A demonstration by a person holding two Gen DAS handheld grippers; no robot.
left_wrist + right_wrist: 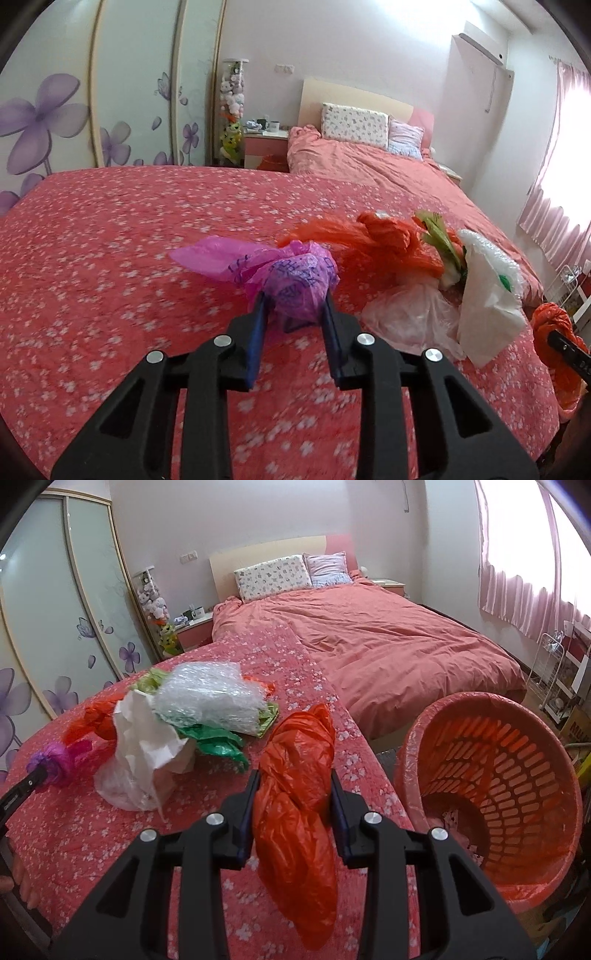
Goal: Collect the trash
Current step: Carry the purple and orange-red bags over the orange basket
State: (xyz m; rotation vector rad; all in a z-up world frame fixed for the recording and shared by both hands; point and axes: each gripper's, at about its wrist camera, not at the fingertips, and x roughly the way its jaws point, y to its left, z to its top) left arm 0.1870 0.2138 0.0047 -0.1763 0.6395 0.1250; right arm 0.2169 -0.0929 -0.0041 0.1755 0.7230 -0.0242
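Nearest the lens, a crumpled purple plastic bag (291,284) is being pinched between the blue pads of the left gripper (293,306), just above the red floral bedspread (110,258). To its right, an orange bag (373,240), a clear bag (410,317), white paper (487,314) and bubble wrap (210,698) are being left heaped together on that spread. Further right, a second orange plastic bag (295,805) is being gripped and dangled by the right gripper (293,801), its jaws clamped on it, beside a tilted orange slatted basket (517,768) off the bed's edge. Behind, sliding wardrobe doors (55,122) with purple flowers are being shown at left, a coral duvet (388,635) and pillows (273,576) in the middle, pink curtains (517,572) at right.
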